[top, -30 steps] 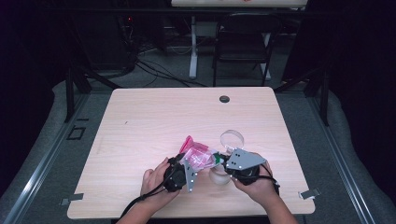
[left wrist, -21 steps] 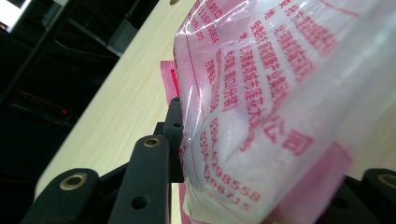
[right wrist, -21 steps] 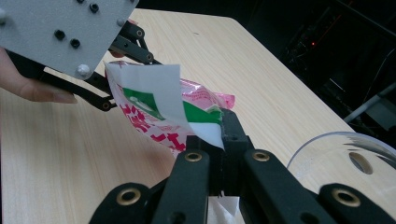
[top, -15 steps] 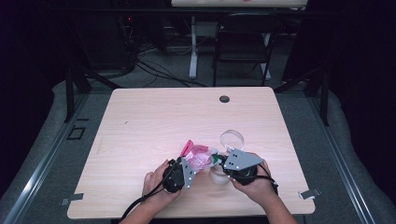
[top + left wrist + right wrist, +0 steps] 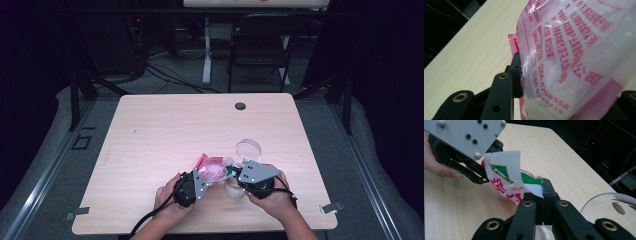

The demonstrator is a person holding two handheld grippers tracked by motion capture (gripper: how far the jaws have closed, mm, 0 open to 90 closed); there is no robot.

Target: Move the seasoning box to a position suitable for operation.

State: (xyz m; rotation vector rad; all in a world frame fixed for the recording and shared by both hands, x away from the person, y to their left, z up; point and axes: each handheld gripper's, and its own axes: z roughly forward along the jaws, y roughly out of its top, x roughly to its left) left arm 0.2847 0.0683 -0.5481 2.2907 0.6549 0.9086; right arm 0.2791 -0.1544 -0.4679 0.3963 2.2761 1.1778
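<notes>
A clear plastic bag (image 5: pixel 214 168) with pink print and white contents hangs just above the table's front middle, between both grippers. My left gripper (image 5: pixel 211 174) grips its body; in the left gripper view the bag (image 5: pixel 574 50) bulges between the jaws and one finger (image 5: pixel 516 72) presses its side. These jaws have just been opening slightly, with the bag still between them. My right gripper (image 5: pixel 231 173) is shut on the bag's white and green top flap (image 5: pixel 524 180), pinched at the jaw tips (image 5: pixel 541 192). The left gripper (image 5: pixel 482 173) shows beyond, with a hand behind it.
A clear round container (image 5: pixel 248 148) stands just behind the right gripper, its rim (image 5: pixel 609 205) close to the jaws. Another clear piece (image 5: pixel 235 189) lies between the hands. The wooden table (image 5: pixel 165 130) has a dark grommet (image 5: pixel 240 106) at the back; a chair (image 5: pixel 257 47) stands beyond.
Both hands stay near the front edge. The bag has shifted slightly and its pink end sticks out a bit more to the left.
</notes>
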